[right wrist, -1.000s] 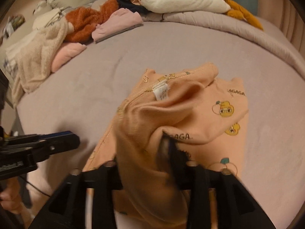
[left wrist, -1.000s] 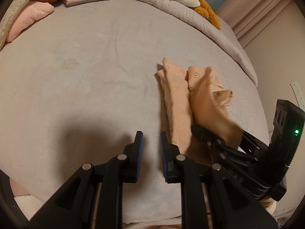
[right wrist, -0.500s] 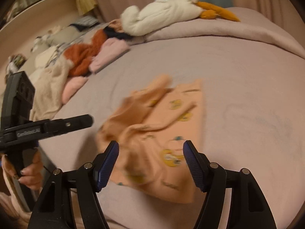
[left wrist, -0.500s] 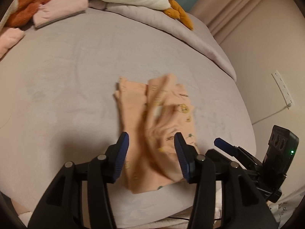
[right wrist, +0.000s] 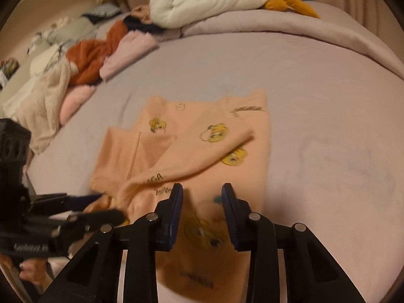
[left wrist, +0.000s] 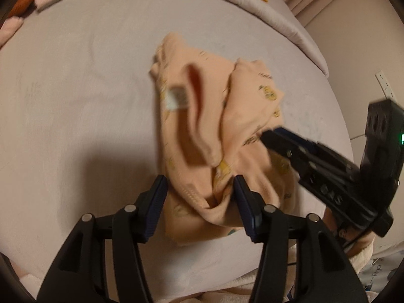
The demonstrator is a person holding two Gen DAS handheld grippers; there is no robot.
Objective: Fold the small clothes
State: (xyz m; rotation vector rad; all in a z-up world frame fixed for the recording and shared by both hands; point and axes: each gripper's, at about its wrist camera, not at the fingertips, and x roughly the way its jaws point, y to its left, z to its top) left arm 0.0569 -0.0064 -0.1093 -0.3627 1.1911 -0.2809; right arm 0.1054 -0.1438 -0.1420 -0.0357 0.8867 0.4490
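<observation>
My left gripper (left wrist: pixel 199 193): jaws just opening, rumpled soft peach knit garment with yellow cartoon prints (left wrist: pixel 202 116) bunched between, unpinched. My right gripper (right wrist: pixel 202 202): jaws just narrowing, hovering apart above cloth on smooth mauve bedspread (right wrist: pixel 328 101).

Peach garment (right wrist: pixel 202 151): soft matt knit, printed. Bedcover (right wrist: pixel 315 101): matt, probably brushed cloth. Gripper fingers (left wrist: pixel 156 202): matt black plastic.

We count one peach garment (right wrist: pixel 202 149) printed with yellow cartoon figures near the bed's (right wrist: pixel 328 106) front edge. Two grippers show: the left gripper (left wrist: pixel 199 197) and the right gripper (right wrist: pixel 202 207). Along the bed's far edge lies one white plush toy (right wrist: pixel 207 0), and at its left edge one rust-orange garment (right wrist: pixel 93 58) in a pile whose other pieces we cannot count.
</observation>
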